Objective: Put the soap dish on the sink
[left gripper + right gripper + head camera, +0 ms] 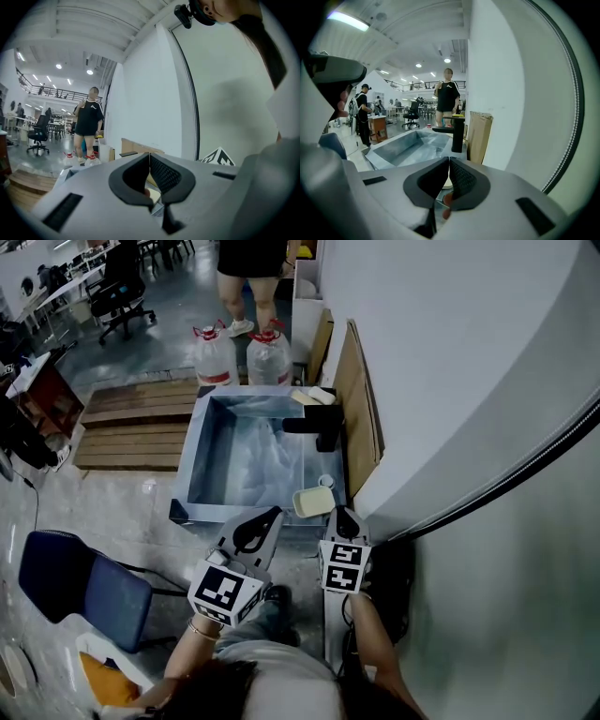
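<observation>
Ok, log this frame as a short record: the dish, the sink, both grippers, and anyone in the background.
soap dish: cream, resting on the sink's near right corner
sink: metal basin, black faucet on its right rim
left gripper: jaws together, nothing held
right gripper: jaws together, nothing held
background: person standing beyond two water jugs

On the sink [200,454], the soap dish [313,502] is set at the near right corner and the faucet [319,423] on the right rim. 2 water jugs [216,357] are stood behind the sink, a wooden pallet [131,423] is laid to its left, and a cardboard sheet [361,409] is leaned between it and the wall [450,381].
</observation>
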`<act>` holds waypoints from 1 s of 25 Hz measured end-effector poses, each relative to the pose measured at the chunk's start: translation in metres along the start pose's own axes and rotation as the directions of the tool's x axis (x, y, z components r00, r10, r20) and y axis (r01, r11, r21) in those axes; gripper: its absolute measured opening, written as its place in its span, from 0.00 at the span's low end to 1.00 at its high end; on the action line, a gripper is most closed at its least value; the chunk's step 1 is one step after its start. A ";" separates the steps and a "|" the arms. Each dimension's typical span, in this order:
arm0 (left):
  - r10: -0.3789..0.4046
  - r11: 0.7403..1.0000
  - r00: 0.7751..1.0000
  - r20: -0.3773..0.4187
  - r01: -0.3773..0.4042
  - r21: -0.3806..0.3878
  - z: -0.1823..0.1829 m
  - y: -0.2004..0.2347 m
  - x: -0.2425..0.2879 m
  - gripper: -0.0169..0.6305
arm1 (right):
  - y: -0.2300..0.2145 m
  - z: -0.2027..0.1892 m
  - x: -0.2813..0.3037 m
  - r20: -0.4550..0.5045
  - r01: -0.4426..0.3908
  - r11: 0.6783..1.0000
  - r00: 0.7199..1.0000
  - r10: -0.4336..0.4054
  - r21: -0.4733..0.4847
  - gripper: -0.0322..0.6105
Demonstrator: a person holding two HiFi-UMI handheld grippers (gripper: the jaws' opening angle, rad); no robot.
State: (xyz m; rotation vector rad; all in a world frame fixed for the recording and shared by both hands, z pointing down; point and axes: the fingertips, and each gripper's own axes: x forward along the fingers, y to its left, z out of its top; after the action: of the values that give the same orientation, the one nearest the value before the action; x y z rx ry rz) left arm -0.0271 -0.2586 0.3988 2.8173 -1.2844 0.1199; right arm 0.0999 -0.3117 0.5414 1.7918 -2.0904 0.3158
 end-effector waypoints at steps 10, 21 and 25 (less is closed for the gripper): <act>0.022 1.000 0.999 0.029 -0.023 0.008 0.010 -0.017 -0.035 0.04 | 0.012 0.021 -0.054 0.089 -0.004 1.000 0.996 0.004 0.009 0.09; 0.036 0.999 0.997 0.064 -0.037 0.016 0.020 -0.038 -0.073 0.04 | 0.029 0.054 -0.128 0.220 -0.008 1.000 0.975 0.012 -0.016 0.09; 0.040 0.999 0.996 0.079 -0.042 0.024 0.025 -0.046 -0.088 0.04 | 0.036 0.062 -0.154 0.257 -0.015 1.000 0.966 0.020 -0.021 0.09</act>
State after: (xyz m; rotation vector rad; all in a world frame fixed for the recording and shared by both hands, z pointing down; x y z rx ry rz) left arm -0.0482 -0.1639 0.3654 2.8449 -1.3662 0.0275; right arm 0.0755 -0.1913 0.4232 1.8907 -2.2747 0.0695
